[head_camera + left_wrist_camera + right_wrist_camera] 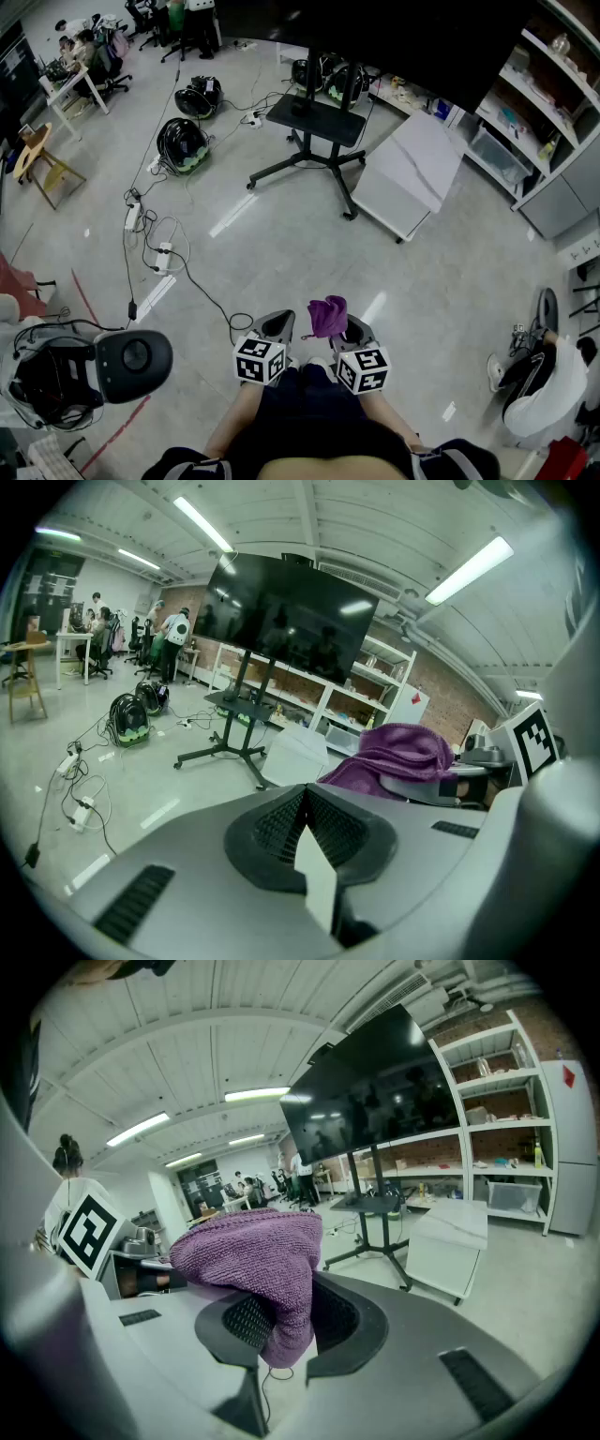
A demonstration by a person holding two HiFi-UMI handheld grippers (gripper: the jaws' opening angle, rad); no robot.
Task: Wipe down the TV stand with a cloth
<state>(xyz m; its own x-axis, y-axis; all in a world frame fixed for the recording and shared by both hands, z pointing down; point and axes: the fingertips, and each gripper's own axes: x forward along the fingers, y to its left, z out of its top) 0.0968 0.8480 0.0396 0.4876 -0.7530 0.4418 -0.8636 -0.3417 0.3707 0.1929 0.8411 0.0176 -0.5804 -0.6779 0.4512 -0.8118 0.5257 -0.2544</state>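
Observation:
A purple knitted cloth is pinched in my right gripper, which is shut on it; in the right gripper view the cloth bulges over the jaws and hangs down between them. My left gripper is beside it, shut with nothing held; its jaws meet in the left gripper view, where the cloth shows at the right. The black TV stand on a wheeled base holds a large dark screen and stands well ahead across the floor, its shelf visible.
A white low cabinet sits right of the stand. Cables and power strips trail over the grey floor at left, with black helmets. Shelving lines the right wall. A headset on a stand is near my left; a person at right.

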